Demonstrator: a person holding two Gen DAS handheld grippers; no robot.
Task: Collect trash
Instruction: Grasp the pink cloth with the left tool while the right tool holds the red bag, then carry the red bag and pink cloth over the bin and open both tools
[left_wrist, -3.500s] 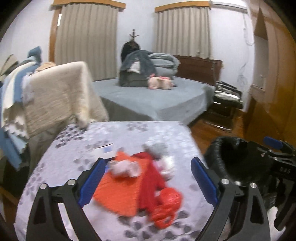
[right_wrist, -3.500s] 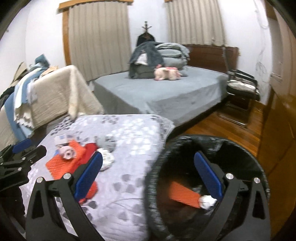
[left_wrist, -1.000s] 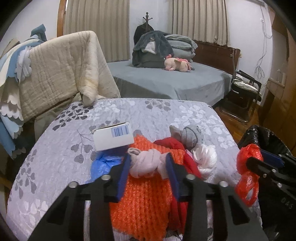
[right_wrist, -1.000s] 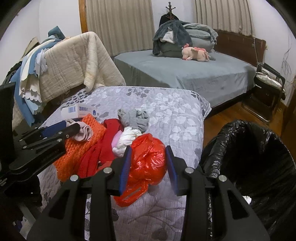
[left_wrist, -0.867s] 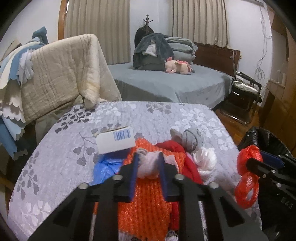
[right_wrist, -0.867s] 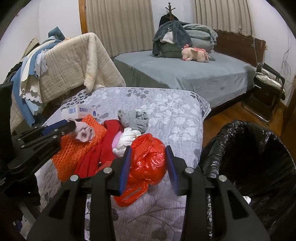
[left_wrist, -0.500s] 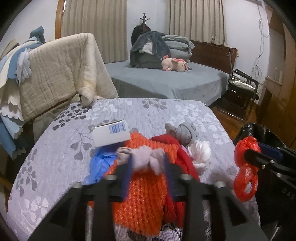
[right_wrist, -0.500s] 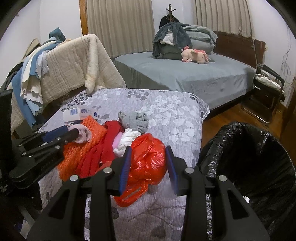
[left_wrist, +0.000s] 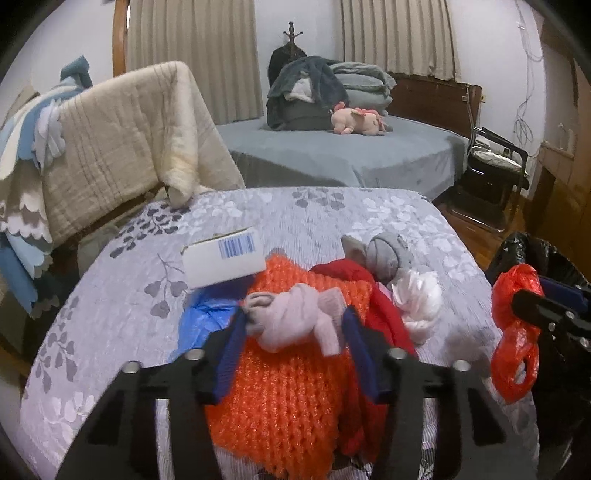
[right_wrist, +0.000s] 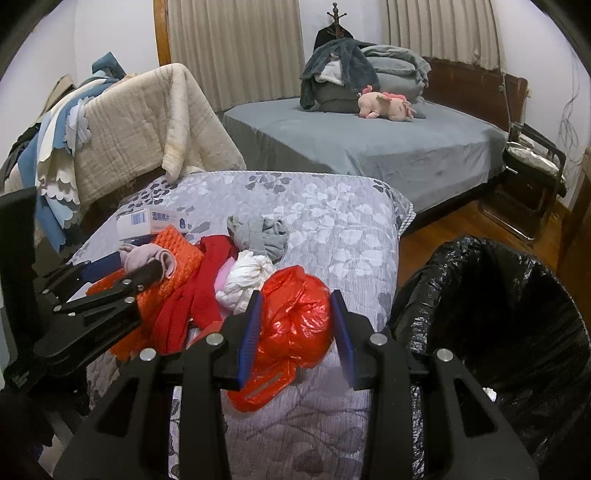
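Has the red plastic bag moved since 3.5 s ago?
Yes. The red plastic bag was lying on the grey floral cover beside the orange knit; now the right hand-held gripper holds it nearer the black bin bag.

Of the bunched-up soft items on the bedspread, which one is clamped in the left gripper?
The pale pink knotted cloth, held by the left gripper above the orange knit. The grey bundle and white wad lie free.
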